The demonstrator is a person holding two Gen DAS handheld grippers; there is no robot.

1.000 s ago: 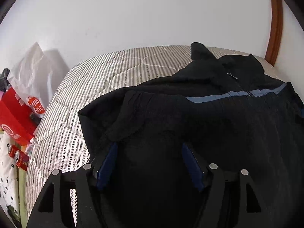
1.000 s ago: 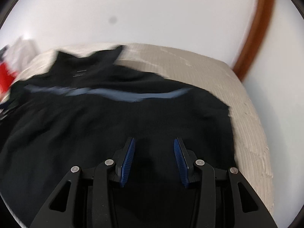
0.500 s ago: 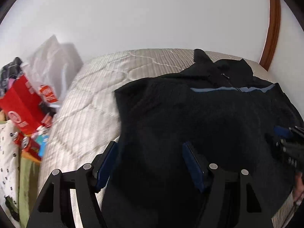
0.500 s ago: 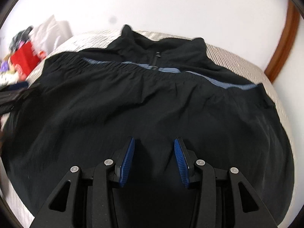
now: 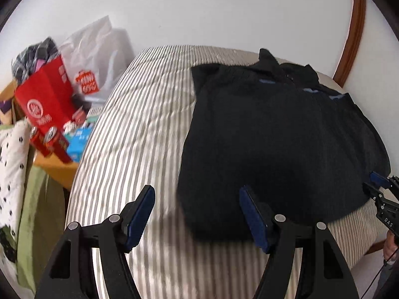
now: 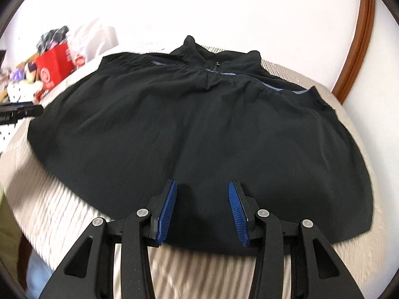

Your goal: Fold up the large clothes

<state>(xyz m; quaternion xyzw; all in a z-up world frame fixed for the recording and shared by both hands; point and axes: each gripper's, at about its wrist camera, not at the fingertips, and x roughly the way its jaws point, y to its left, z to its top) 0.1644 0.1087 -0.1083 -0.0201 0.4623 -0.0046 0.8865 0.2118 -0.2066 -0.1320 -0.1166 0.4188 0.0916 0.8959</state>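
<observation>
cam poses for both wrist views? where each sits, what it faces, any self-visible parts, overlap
Left wrist: rides the left gripper, angled down at the striped quilted bed and the black jacket's left edge; its open blue-padded fingers show, plus the right gripper at far right.
Right wrist: rides the right gripper, angled down over the jacket's near hem; its open fingers show, and the left gripper's tip at far left.
Shared: jacket, bed, red box, white wall.
</observation>
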